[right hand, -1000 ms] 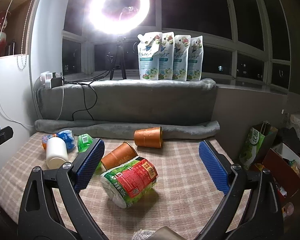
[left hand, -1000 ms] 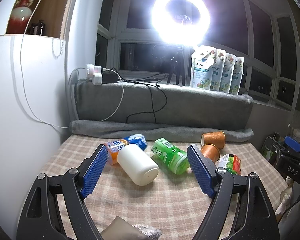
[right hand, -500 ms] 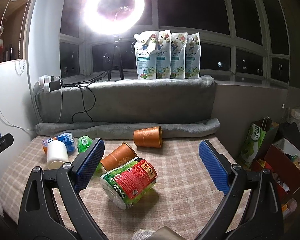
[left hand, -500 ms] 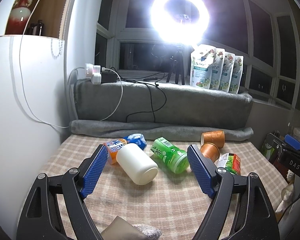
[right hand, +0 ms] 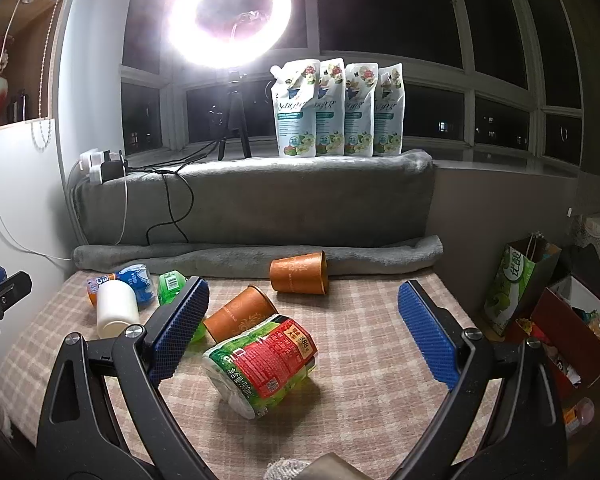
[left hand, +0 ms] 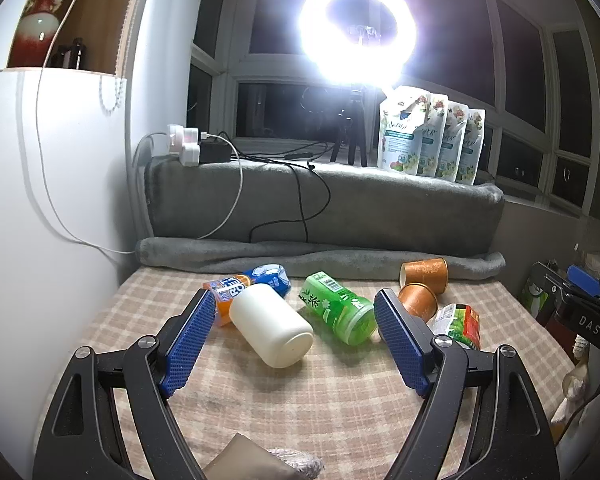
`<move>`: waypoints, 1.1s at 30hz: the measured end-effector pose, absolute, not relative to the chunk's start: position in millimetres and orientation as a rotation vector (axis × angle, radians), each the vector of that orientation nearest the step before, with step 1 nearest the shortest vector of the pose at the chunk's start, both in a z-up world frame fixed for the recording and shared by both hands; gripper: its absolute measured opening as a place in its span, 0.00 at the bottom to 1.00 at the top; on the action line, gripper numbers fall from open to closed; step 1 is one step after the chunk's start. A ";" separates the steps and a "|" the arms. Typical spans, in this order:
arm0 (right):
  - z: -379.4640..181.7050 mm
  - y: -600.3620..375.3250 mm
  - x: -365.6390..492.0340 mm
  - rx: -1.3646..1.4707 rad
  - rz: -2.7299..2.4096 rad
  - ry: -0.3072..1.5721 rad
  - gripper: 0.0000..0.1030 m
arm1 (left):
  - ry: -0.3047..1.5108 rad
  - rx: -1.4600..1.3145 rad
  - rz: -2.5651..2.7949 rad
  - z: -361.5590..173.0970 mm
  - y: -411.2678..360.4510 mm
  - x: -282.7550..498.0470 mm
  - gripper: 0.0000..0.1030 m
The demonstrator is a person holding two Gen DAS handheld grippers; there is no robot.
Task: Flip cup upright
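Both sets of jaws stand wide apart and hold nothing: the left gripper [left hand: 296, 340] hovers over the near part of the checked tablecloth [left hand: 340, 408], and the right gripper [right hand: 304, 328] does the same further to the right. Two copper-brown paper cups lie on their sides. The far cup [right hand: 299, 273] rests just before the rolled grey blanket [right hand: 380, 254], its mouth turned to the right; the near cup [right hand: 240, 312] lies tilted, its rim pointing up and away, touching the red-and-green wrapped bottle [right hand: 262, 364] in front of it. From the left wrist the two cups [left hand: 424, 276] [left hand: 417, 300] show past the right fingertip, the near one partly hidden by it, and the wrapped bottle [left hand: 458, 322] peeps out behind that finger. The left wrist view gives the clearest look at the white bottle [left hand: 270, 326], the green tea bottle [left hand: 338, 308] and the orange-and-blue bottle [left hand: 246, 284], all lying down and close together; in the right wrist view these are small and half hidden behind the left finger. Only the right wrist view shows the green paper bag [right hand: 516, 284] and the red box [right hand: 572, 332] beside the table. Behind, a grey blanket drapes the sill, four refill pouches [right hand: 336, 110] stand on it, and a ring light [right hand: 230, 12] on a tripod glares against dark windows.
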State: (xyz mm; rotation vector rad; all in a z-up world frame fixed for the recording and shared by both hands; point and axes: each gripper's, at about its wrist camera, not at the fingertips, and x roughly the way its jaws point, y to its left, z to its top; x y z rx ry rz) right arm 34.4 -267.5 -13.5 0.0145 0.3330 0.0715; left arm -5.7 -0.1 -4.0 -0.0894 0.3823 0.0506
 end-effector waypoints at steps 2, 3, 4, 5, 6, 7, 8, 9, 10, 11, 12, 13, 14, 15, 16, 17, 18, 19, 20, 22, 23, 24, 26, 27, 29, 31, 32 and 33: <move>-13.4 -267.8 34.6 0.015 0.072 0.334 0.94 | 0.383 -0.090 0.051 -4.2 -0.7 -6.3 0.79; -13.7 -268.2 34.8 0.015 0.070 0.333 0.95 | 0.384 -0.089 0.051 -4.4 -0.6 -5.9 0.79; -13.7 -268.4 34.9 0.016 0.071 0.334 0.95 | 0.385 -0.090 0.050 -4.8 -0.9 -6.0 0.79; -13.9 -268.9 35.1 0.017 0.072 0.334 0.95 | 0.386 -0.091 0.049 -5.1 -1.0 -6.0 0.79; -14.1 -268.9 35.1 0.017 0.072 0.334 0.95 | 0.386 -0.090 0.050 -5.3 -1.3 -6.2 0.79; -14.1 -268.3 35.1 0.017 0.073 0.336 0.95 | 0.386 -0.090 0.049 -5.2 -0.9 -6.0 0.79; -14.2 -266.3 34.8 0.015 0.072 0.339 0.95 | 0.386 -0.091 0.049 -5.2 -0.8 -5.9 0.79; -14.2 -264.8 34.5 0.015 0.073 0.340 0.95 | 0.387 -0.090 0.049 -5.6 -1.2 -6.1 0.79; -14.0 -263.2 34.7 0.015 0.074 0.342 0.95 | 0.387 -0.091 0.048 -5.9 -1.4 -6.3 0.79; -13.9 -261.8 33.9 0.014 0.075 0.343 0.95 | 0.388 -0.091 0.049 -5.8 -0.8 -5.8 0.79; -13.9 -262.0 35.0 0.015 0.074 0.343 0.95 | 0.389 -0.091 0.049 -6.3 -1.2 -6.0 0.79; -13.9 -262.4 35.2 0.015 0.074 0.344 0.95 | 0.388 -0.091 0.048 -6.0 -0.7 -5.9 0.79; -14.1 -262.6 35.3 0.015 0.074 0.344 0.95 | 0.390 -0.093 0.049 -6.4 -1.1 -6.3 0.79; -14.1 -262.7 35.4 0.016 0.074 0.344 0.95 | 0.390 -0.093 0.048 -6.4 -0.5 -5.8 0.79; -14.2 -261.9 35.1 0.016 0.074 0.344 0.95 | 0.391 -0.095 0.048 -6.8 0.2 -5.4 0.79; -14.4 -263.0 35.7 0.015 0.074 0.344 0.95 | 0.391 -0.094 0.048 -6.7 0.3 -5.4 0.79; -14.6 -263.1 35.7 0.016 0.074 0.344 0.95 | 0.391 -0.094 0.047 -6.6 0.4 -5.2 0.79; -14.9 -261.9 36.6 0.016 0.076 0.347 0.95 | 0.391 -0.094 0.047 -6.5 0.6 -5.2 0.79; -15.2 -260.2 35.9 0.015 0.077 0.349 0.95 | 0.391 -0.093 0.047 -6.9 0.2 -5.5 0.79; -15.4 -258.3 37.1 0.015 0.081 0.353 0.94 | 0.392 -0.095 0.048 -6.7 0.6 -5.3 0.79; -15.5 -258.3 39.2 0.014 0.084 0.356 0.94 | 0.392 -0.095 0.048 -6.5 0.7 -5.1 0.79; -15.7 -257.4 39.3 0.015 0.085 0.357 0.95 | 0.393 -0.095 0.048 -7.0 0.8 -5.2 0.79; -15.1 -258.1 40.5 0.015 0.087 0.358 0.94 | 0.395 -0.097 0.048 -7.7 1.8 -4.8 0.79; -15.2 -258.0 40.5 0.016 0.087 0.359 0.94 | 0.396 -0.098 0.048 -8.3 2.0 -4.9 0.79; -15.5 -256.3 40.1 0.014 0.086 0.360 0.94 | 0.399 -0.099 0.048 -9.2 4.1 -4.2 0.79; -15.4 -257.7 40.9 0.016 0.089 0.361 0.94 | 0.400 -0.099 0.048 -9.8 4.1 -4.4 0.79; -15.7 -256.8 41.1 0.017 0.090 0.364 0.94 | 0.400 -0.100 0.048 -9.7 4.2 -4.3 0.79; -15.8 -256.1 41.0 0.017 0.092 0.366 0.94 | 0.400 -0.100 0.048 -9.9 4.1 -4.5 0.79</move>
